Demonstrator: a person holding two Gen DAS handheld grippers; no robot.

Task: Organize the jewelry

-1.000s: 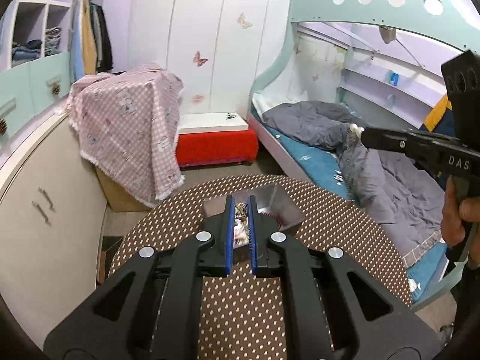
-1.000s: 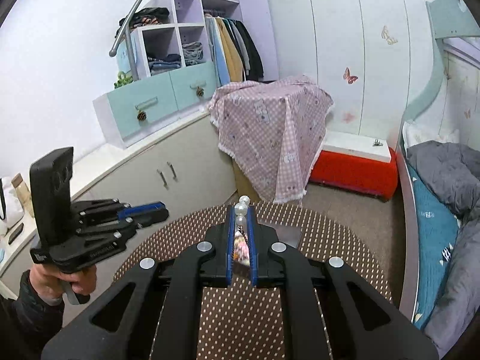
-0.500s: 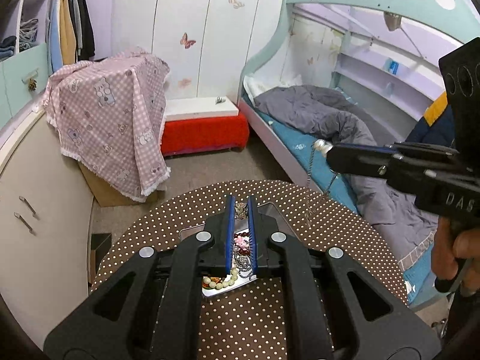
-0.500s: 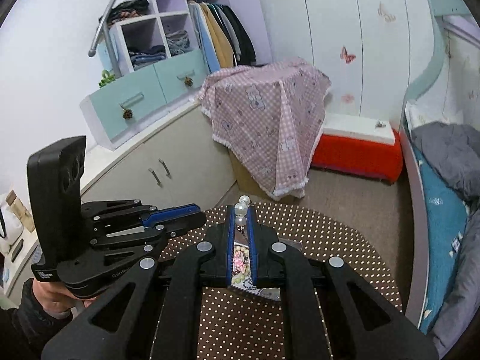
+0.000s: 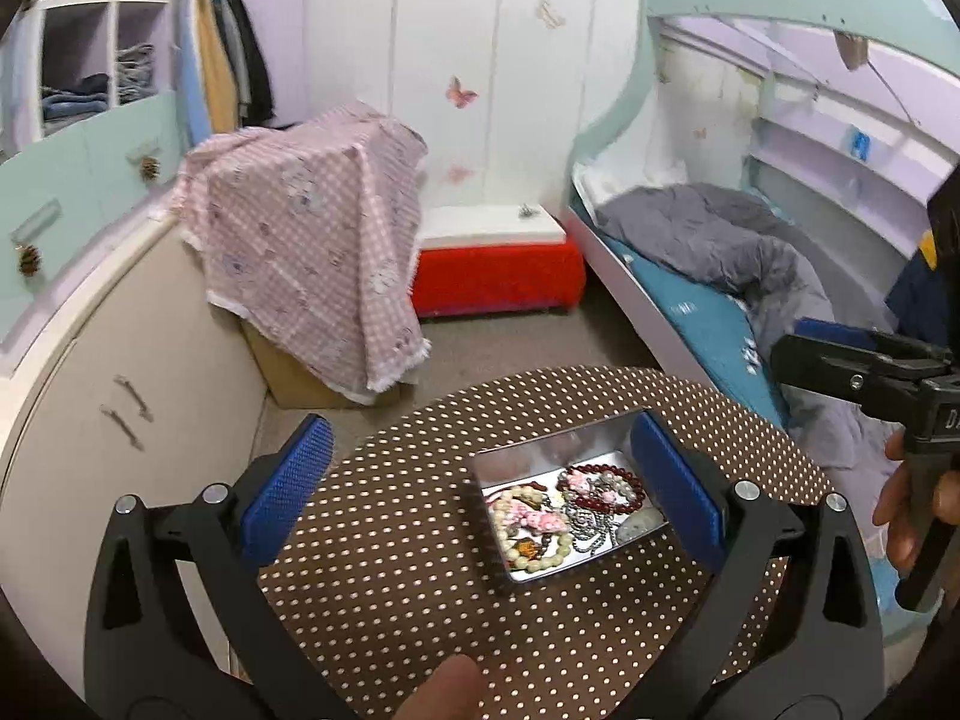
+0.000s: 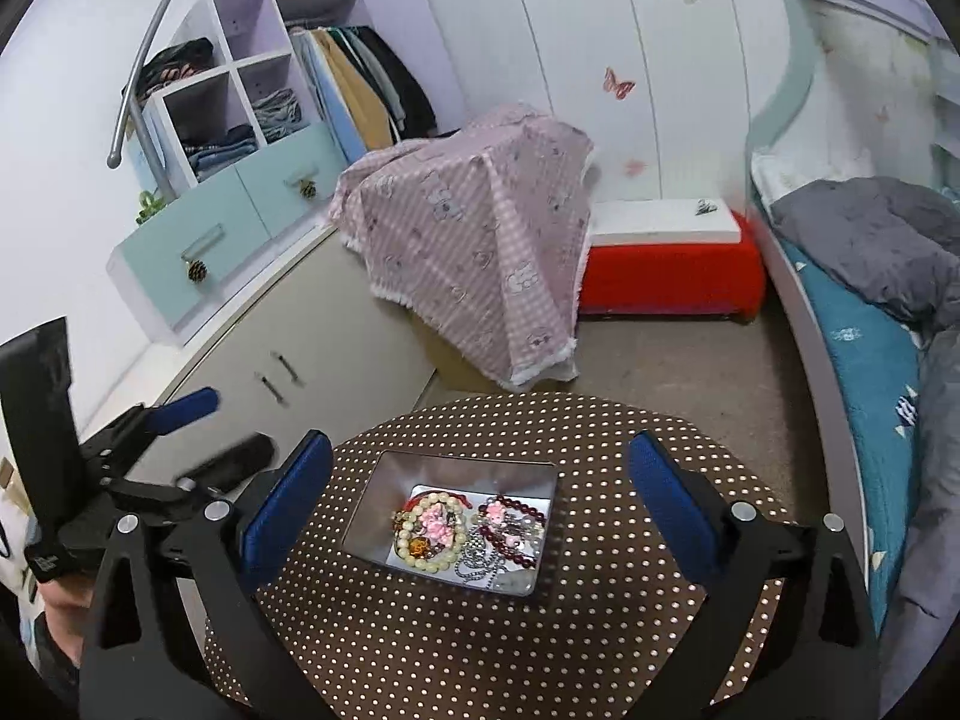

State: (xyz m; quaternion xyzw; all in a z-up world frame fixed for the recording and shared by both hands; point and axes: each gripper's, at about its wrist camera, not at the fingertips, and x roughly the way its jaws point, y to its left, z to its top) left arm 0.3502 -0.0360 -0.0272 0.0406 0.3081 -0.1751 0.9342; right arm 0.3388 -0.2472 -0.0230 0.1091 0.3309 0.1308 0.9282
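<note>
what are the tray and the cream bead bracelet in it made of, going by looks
Tray: likely thin metal, shiny silver finish; its walls mirror the jewelry and the light. Cream bead bracelet: smooth glossy round beads, maybe plastic, stone or imitation pearl; the look leaves it open.

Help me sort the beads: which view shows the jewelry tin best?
The right wrist view: the jewelry tin sits centred and unobstructed. In the left wrist view the tin shows too, but the left gripper's blue finger hides its right corner.
</note>
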